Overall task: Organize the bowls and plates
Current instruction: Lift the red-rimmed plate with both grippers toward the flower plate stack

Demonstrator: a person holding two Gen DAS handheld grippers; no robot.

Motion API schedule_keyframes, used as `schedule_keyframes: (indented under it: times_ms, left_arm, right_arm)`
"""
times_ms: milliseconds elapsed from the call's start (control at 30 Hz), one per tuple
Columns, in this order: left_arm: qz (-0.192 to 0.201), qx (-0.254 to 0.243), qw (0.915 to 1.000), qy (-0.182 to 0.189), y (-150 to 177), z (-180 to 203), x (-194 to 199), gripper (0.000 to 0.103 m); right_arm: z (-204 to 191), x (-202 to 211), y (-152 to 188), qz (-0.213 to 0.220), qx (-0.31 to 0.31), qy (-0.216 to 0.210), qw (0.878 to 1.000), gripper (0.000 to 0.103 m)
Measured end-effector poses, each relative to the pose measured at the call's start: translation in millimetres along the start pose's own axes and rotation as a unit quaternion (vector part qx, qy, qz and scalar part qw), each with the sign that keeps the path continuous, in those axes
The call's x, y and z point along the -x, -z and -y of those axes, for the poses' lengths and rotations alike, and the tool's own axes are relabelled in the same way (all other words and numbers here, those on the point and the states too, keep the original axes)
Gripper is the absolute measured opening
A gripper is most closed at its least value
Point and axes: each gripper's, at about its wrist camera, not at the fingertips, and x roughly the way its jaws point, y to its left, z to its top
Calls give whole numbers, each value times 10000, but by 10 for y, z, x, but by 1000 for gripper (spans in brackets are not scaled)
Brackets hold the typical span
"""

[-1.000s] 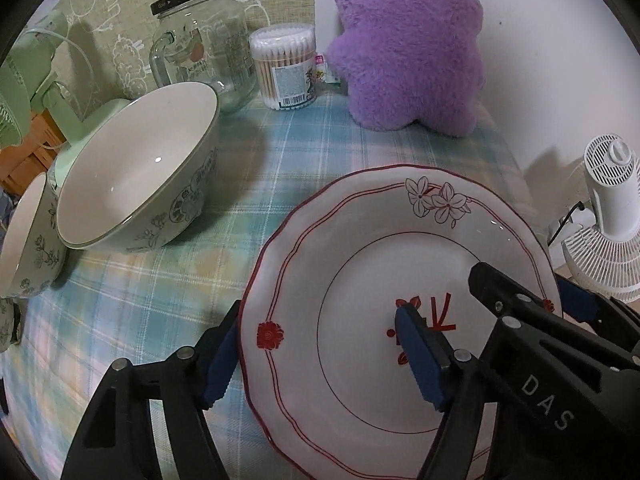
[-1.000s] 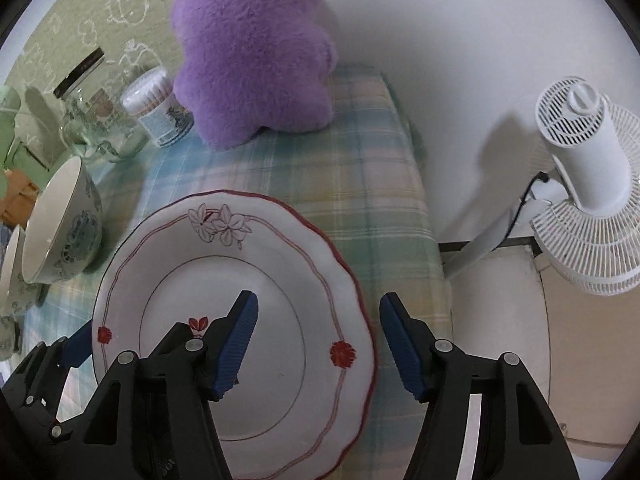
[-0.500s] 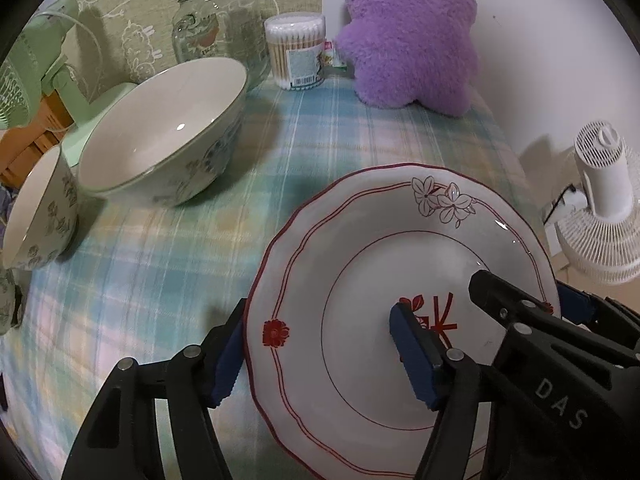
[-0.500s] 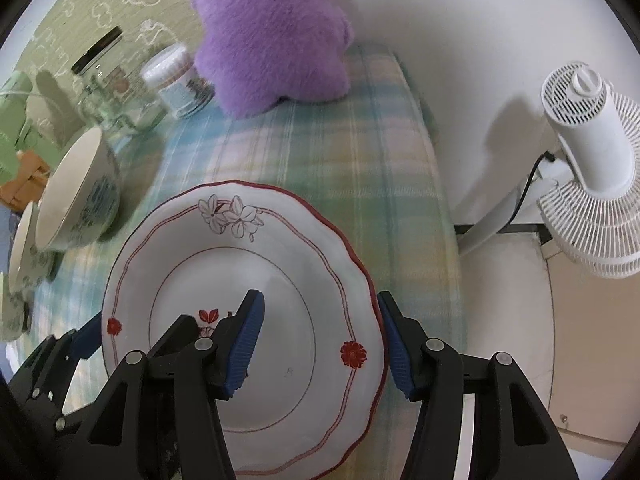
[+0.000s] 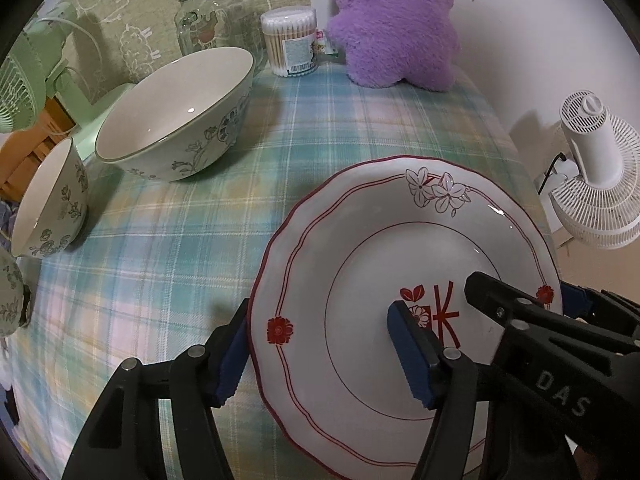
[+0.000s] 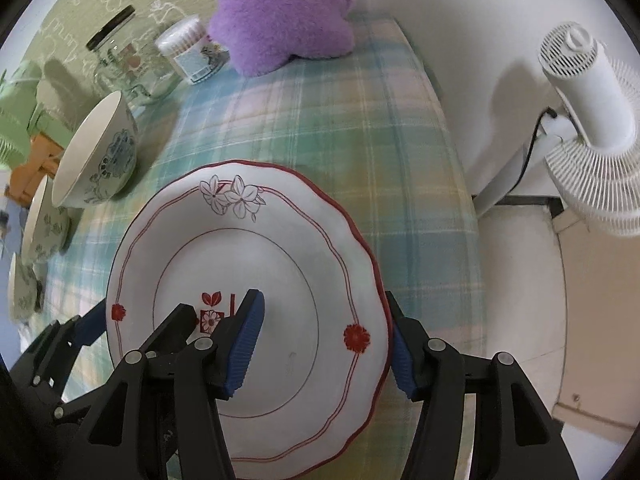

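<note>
**Fingers, left gripper** point(image 5: 320, 344): black arms with blue ribbed pads point(image 5: 414, 354), set at a middling width and just now closing. They straddle the left rim of the plate, with the outer pad at the scalloped edge and the inner pad over the well beside the red character.

**Fingers, right gripper** point(image 6: 324, 328): same make, also at a middling width. They are closed across the opposite rim, with the inner pad point(image 6: 244, 344) on the well and the outer pad against the edge by the red flower mark.

**Item 1.** Round white ceramic plate point(image 5: 400, 240) with a scalloped red-lined rim, outlined blossoms at its far side and red motifs in the well. It is held between the two grippers over the near right part of the table. Whether its underside touches the cloth cannot be told.

**Item 2.** Large white ceramic bowl with a grey-green floral pattern point(image 5: 176, 108). Upright, left of the plate and well apart from it.

**Item 3.** Smaller bowl of the same pattern point(image 5: 48, 200), just beside Item 2 on the near left. A third patterned piece point(image 5: 8, 296) is cut off by the left edge.

**Item 4.** Pastel green and blue plaid tablecloth point(image 5: 160, 260), under everything listed.

**Back row, left to right:**
- clear glass jar with a black lid point(image 5: 216, 20)
- clear tub of cotton swabs point(image 5: 290, 40)
- purple plush cushion point(image 5: 392, 28)

**Off the table:**
- white fan point(image 5: 592, 168), to the right
- pale green fan point(image 5: 20, 76), to the far left
</note>
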Motion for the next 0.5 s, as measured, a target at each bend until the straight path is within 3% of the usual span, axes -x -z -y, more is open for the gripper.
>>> schedule_keyframes:
  times_ms: [500]
  left_arm:
    - [104,195,9994,255,54,-47,315,67]
  right_arm:
    - [-103,287,54,156,18,384,9991,61]
